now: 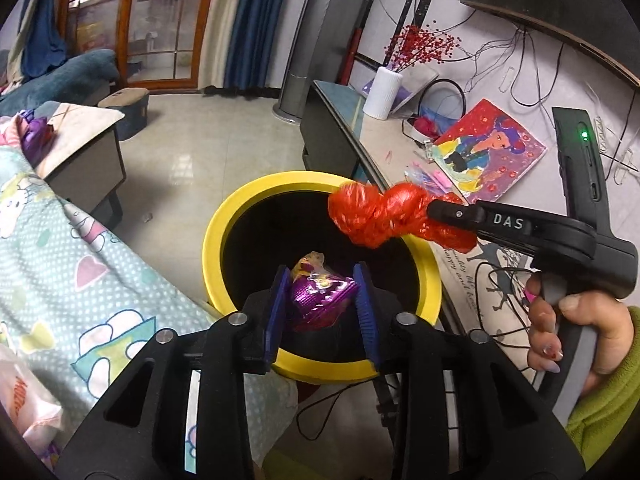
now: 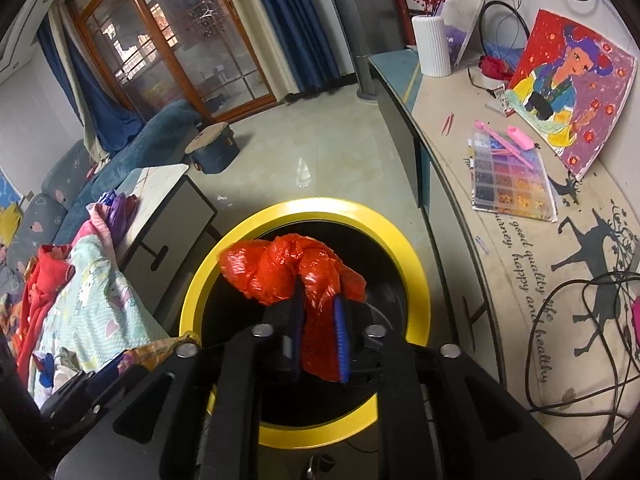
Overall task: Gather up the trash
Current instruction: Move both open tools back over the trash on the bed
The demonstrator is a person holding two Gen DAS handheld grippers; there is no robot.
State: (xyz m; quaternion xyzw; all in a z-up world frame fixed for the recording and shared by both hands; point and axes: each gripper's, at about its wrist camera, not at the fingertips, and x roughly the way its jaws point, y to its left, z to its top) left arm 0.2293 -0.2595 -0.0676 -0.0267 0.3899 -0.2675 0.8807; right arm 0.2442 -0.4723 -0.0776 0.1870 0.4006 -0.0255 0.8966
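Left gripper (image 1: 322,308) over the bin (image 1: 224,236), jaws part open, purple wrapper (image 1: 320,300) sitting between the blue pads (image 1: 366,312). The left pad looks to be touching the wrapper; a small gap shows on the right side, so pads don't look pressed on it; can't tell if it is still supported. Wrapper is crumpled foil with a gold end, and it is above the bin's dark opening. Right gripper (image 2: 320,320) also over the bin (image 2: 192,304), jaws narrowly apart with a red bag (image 2: 292,268) between the pads (image 2: 340,332). Bag is knotted and bunched; most of it sticks out past the fingertips, and a strip runs back between the jaws. The pads sit tight on that strip on both sides, so it is clamped. In the left wrist view the same bag (image 1: 372,216) hangs off the right gripper tip (image 1: 434,210) above the bin's far rim, and a hand (image 1: 576,332) with a green sleeve squeezes the handle. Bin is yellow-rimmed with a black inside, standing on the floor beside a low table (image 2: 460,208) and a patterned blanket (image 1: 80,260).
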